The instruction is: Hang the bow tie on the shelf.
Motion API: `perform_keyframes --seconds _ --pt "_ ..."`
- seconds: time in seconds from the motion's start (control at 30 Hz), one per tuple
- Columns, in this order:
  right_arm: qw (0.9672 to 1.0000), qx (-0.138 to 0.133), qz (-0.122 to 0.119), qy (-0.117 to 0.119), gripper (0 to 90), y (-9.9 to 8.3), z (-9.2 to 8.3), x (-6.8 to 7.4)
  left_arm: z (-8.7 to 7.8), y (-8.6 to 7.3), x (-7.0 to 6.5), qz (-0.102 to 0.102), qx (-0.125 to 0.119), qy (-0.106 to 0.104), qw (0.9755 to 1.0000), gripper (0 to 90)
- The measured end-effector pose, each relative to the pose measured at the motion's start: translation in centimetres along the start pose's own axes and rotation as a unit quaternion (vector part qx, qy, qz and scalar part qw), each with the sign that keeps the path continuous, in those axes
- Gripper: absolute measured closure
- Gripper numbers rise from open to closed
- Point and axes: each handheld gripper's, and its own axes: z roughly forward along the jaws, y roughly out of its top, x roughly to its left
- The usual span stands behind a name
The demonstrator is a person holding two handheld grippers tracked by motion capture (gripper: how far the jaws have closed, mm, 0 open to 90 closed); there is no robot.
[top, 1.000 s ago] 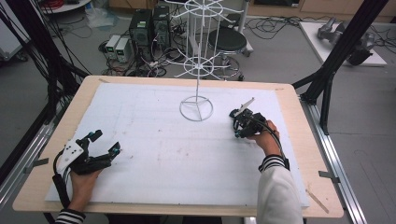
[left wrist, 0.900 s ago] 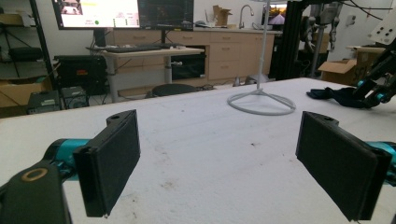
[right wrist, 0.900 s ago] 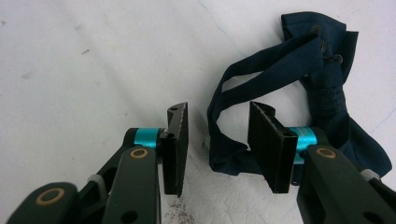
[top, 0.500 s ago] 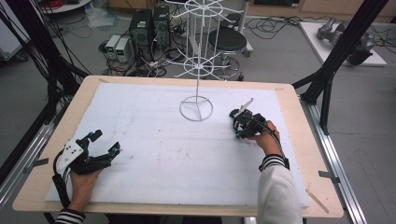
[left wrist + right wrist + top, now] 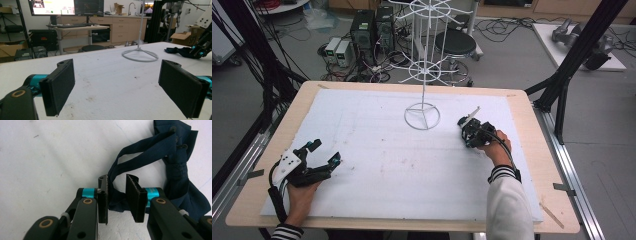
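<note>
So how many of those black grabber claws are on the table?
2. The left gripper rests near the table's front left corner, jaws wide apart. The right gripper is on the right side, beside the white wire stand, closing around a dark blue bow tie.

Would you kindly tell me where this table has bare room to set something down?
The white mat is bare between the left tongs and the wire stand. It is crowded at the right tongs, whose jaws have been closing around the navy strap.

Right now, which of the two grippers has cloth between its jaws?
The right gripper: its jaws have just been closing around the strap of the dark blue bow tie, a gap still showing. The left gripper stands wide open over the bare white board.
</note>
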Motion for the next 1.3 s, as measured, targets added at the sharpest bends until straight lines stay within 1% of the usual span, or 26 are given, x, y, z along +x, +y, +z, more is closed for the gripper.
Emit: perform_keyframes --seconds 0.13,0.23,0.27,0.4,0.5,0.63,0.7,0.73,0.87,0.93,1.03,1.13,1.3 --pt "1.0000 0.003 -0.006 0.000 75.7 0.1 0.0 0.1 0.0 0.0 0.0 0.000 0.000 0.000 1.0000 14.0" --pt "0.9999 0.008 -0.014 0.001 79.4 0.2 0.0 0.2 0.0 0.0 0.0 0.000 0.000 0.000 1.0000 14.1" --pt "0.9997 0.010 -0.021 -0.001 80.9 0.2 0.0 0.3 0.0 0.0 0.0 0.000 0.000 0.000 1.0000 14.1" --pt "0.9997 0.011 -0.022 0.001 82.6 0.3 0.0 0.3 0.0 0.0 0.0 0.000 0.000 0.000 1.0000 14.1" --pt "0.9998 0.010 -0.019 0.004 83.1 0.2 0.0 0.3 0.0 0.0 0.0 -0.001 0.000 0.001 1.0000 14.1" --pt "0.9998 0.008 -0.018 0.003 83.2 0.2 -0.1 0.3 0.0 0.0 0.0 -0.001 0.000 0.001 1.0000 14.1" --pt "0.9999 -0.008 -0.014 0.000 83.1 0.3 -0.4 0.2 0.0 0.0 0.0 -0.001 0.000 0.001 1.0000 14.1" --pt "0.9999 -0.008 -0.014 0.000 83.1 0.3 -0.4 0.2 0.0 0.0 0.0 0.000 0.000 0.000 1.0000 14.1" --pt "0.9997 -0.022 -0.009 0.002 83.1 0.3 -0.7 0.1 0.0 0.0 0.0 0.000 0.000 0.000 1.0000 14.1" --pt "0.9996 -0.028 -0.004 -0.001 83.1 0.3 -0.9 0.1 0.0 0.0 0.0 0.000 0.000 0.000 1.0000 14.1" --pt "0.9988 -0.048 0.003 -0.001 83.0 0.2 -1.3 -0.1 0.0 0.0 0.0 0.000 0.000 0.000 1.0000 14.1" --pt "0.9968 -0.077 0.023 0.006 82.9 0.1 -1.8 -0.3 0.0 0.0 0.0 0.001 0.000 0.000 1.0000 14.1" --pt "0.9931 -0.107 0.047 0.009 82.9 -0.1 -2.4 -0.6 0.0 0.0 0.0 0.001 0.000 0.000 1.0000 14.1"
